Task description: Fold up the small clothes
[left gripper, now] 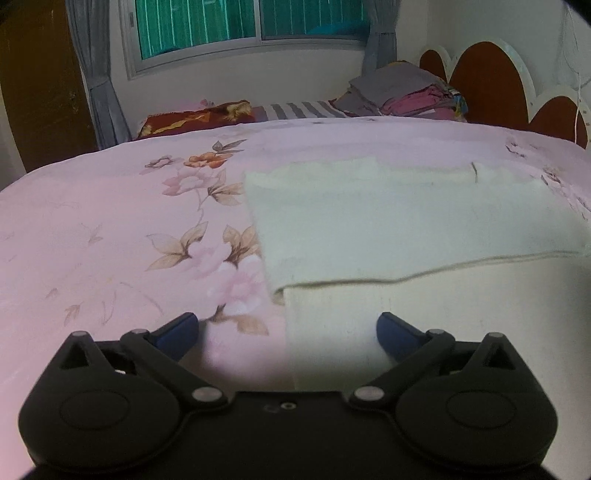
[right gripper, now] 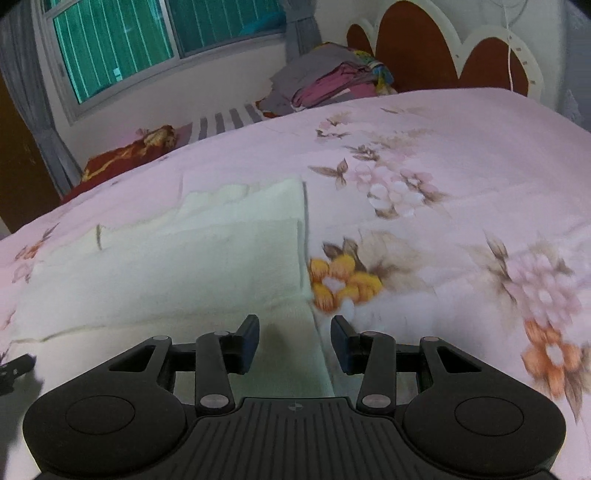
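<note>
Both grippers are seen with their jaws parted and nothing held between them. At the bottom of the left wrist view the left gripper [left gripper: 288, 330] is spread wide, its blue-tipped fingers [left gripper: 177, 332] standing far apart over the left edge of a cream cloth [left gripper: 406, 229]; one finger lies over the pink floral bedspread [left gripper: 92, 229] and the other over the cloth. At the bottom of the right wrist view the right gripper [right gripper: 294, 341] is released to a narrower gap, and the cloth's right edge is seen running between its blue pads [right gripper: 249, 343].

The cream cloth [right gripper: 166, 266] is spread flat on the bedspread [right gripper: 461, 166], filling the centre and right of the left view and the centre-left of the right view. A folded upper layer is seen lying across a lower one, its edge showing as a line across the middle of the left view. Whether either gripper touches the fabric cannot be told, since the near part of both frames is blurred.

At the top of each frame a window [left gripper: 251, 22] with grey curtains [left gripper: 96, 74] is shown. A stack of folded clothes [left gripper: 410, 92] is placed at the far end of the bed, beside a red and white headboard [left gripper: 487, 81] in the upper right. A dark red patterned pillow [left gripper: 195, 116] is seen to the left of the stack.
</note>
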`<state>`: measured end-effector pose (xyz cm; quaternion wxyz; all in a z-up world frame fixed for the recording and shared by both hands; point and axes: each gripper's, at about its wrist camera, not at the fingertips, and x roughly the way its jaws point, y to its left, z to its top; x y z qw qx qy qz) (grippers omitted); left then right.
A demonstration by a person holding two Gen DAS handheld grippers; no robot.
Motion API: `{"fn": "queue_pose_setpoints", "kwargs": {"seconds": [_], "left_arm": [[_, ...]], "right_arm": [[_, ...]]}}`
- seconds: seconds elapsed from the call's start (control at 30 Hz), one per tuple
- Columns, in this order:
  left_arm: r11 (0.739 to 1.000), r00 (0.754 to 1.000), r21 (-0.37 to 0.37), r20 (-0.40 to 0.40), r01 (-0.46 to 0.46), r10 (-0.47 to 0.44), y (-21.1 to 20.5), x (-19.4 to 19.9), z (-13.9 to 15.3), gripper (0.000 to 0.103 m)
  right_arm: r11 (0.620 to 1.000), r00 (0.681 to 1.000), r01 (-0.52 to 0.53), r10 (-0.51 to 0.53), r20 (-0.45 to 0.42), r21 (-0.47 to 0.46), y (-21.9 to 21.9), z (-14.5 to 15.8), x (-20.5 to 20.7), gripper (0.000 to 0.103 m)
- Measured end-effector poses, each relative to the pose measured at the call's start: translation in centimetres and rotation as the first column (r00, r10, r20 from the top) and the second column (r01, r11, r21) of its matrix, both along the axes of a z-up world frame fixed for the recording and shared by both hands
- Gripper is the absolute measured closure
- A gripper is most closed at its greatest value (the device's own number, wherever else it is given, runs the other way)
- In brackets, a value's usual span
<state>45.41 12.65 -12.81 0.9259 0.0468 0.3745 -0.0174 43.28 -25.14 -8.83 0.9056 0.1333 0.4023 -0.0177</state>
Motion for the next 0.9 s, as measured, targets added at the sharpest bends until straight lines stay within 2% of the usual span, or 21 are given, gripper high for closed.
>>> {"fn": "queue_pose_setpoints", "kwargs": {"seconds": [0.17,0.43,0.6,0.8,0.87,0.9], "left_arm": [[1.000,1.000,-0.006,-0.004,-0.008,0.008,0.5,-1.6,0.6,0.001],[1.000,1.000,-0.004,0.010,0.002,-0.002,0.4,-6.2,1.9,0.002],[1.000,1.000,0.007,0.020,0.005,-0.006,-0.6,-10.6,2.4,0.004],[1.000,1.000,-0.007,-0.001,0.013,-0.013,-0.9,-17.4,2.7,0.010],[0.999,1.000,-0.032,-0.007,0.016,-0.016,-0.7,-19.7,2.7,0.013],[0.999,1.000,-0.044,-0.011,0.014,-0.014,-0.5,-20.9,2.7,0.013]], "right_arm": [[0.999,1.000,0.002,-0.002,-0.005,0.041,0.0,0.5,-2.7,0.060],[0.995,0.997,-0.078,0.079,-0.004,0.066,1.3,1.4,-5.8,0.060],[0.992,0.995,-0.096,0.096,0.010,0.076,0.1,2.2,-9.2,0.060],[0.990,0.997,-0.082,0.083,-0.003,0.119,-3.2,1.8,-15.8,0.060],[0.989,0.997,-0.070,0.072,-0.007,0.130,-4.1,1.8,-18.3,0.043],[0.989,0.998,-0.069,0.070,0.003,0.134,-4.5,1.9,-19.6,0.026]]}}
